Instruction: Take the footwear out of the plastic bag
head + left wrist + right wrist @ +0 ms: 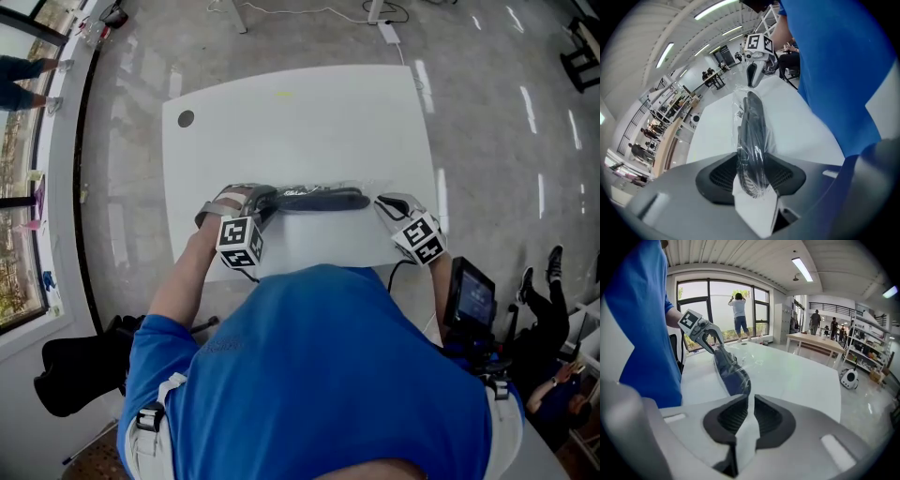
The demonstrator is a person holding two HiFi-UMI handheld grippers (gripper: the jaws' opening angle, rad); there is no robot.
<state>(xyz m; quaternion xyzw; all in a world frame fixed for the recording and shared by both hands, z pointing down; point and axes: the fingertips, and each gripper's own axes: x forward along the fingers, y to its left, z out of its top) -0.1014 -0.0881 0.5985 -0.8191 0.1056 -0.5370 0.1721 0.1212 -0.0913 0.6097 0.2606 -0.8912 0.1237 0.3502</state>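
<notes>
A dark shoe (319, 199) in a clear bag (377, 188) lies lengthwise along the near edge of the white desk (300, 122), between the two tongs and about midway between the near corners. The left tongs (262, 199) are clamped on its left end. In the left gripper view both black pads (723, 177) press the shoe (752, 136) through the film (739, 112). The right tongs (381, 202) sit at the bag's right end with their jaws only slightly apart. In the right gripper view a narrow pale gap shows between the pads (769, 414), and the bagged shoe (731, 373) ends just beyond the tips. Whether any film runs into that gap cannot be told. The person's blue-shirted torso (319, 375) hides the desk's near edge in the head view. A small round hole (186, 118) marks the far left corner. Off the desk, a screen (473, 292) stands near the near right corner, a black bundle (75, 370) lies on the floor at the near left, and a cable with a plug block (388, 32) lies beyond the far edge. In the right gripper view, beyond the desk, someone stands at a window (739, 310).
</notes>
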